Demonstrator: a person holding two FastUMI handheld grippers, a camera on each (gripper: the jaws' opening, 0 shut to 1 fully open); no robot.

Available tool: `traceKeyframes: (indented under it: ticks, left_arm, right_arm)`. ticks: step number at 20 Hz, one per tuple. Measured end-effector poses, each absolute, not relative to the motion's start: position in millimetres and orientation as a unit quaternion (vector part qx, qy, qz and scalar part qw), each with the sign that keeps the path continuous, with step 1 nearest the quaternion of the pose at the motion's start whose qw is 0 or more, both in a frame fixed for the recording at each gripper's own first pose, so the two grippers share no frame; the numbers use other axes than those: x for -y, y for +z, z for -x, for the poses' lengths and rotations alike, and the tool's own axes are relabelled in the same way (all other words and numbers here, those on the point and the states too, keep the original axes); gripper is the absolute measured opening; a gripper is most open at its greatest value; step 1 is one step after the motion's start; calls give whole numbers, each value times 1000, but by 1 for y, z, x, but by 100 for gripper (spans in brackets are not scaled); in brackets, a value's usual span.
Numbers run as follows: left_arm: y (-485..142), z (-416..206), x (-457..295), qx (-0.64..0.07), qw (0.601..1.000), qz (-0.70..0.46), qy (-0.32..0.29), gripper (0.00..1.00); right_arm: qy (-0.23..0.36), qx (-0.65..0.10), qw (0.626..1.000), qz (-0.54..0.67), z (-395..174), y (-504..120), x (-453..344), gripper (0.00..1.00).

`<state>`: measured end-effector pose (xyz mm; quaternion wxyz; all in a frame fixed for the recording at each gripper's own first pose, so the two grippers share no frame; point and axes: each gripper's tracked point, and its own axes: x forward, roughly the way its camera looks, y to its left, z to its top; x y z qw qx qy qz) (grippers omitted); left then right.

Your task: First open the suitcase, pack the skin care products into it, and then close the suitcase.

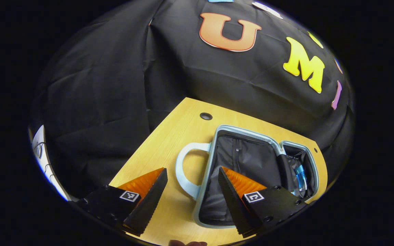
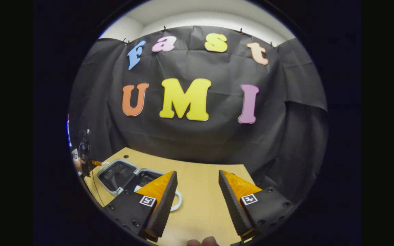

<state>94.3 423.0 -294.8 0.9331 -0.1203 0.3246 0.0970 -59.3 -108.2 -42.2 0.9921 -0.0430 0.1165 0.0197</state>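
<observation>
In the left gripper view the left gripper (image 1: 192, 191) hung above the near part of the wooden table (image 1: 169, 143), its two fingers spread wide apart and grasping nothing. Between and just beyond the fingers lay the suitcase (image 1: 251, 160), flat on the table and open, with its pale rim showing all round. Its pale handle (image 1: 183, 167) curved out to the left of the case, in the gap between the fingers. The nearer, larger half showed dark lining. The smaller half lay to the far right, and something blue (image 1: 299, 176) rested inside it; what it was could not be told. A round hole (image 1: 206, 116) sat in the table beyond the case, near the far edge.

In the right gripper view the right gripper (image 2: 197, 194) was likewise released, fingers well apart over bare tabletop (image 2: 200, 184). The open suitcase (image 2: 121, 176) lay to the left, partly behind the left finger, its handle (image 2: 178, 201) peeking out beside that finger. At the far left edge the other gripper (image 2: 86, 153) showed, too small to judge.
</observation>
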Motion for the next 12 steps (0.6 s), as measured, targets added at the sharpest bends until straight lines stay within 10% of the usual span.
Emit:
traceKeyframes:
  ticks: [7, 12]
  left_arm:
    - [-339, -126, -448, -387, 903, 149, 110, 93]
    - [-361, -127, -459, -425, 877, 174, 137, 72]
  right_arm:
    - [6, -149, 987, 64, 67, -57, 116, 72]
    - [6, -161, 984, 71, 66, -62, 118, 72]
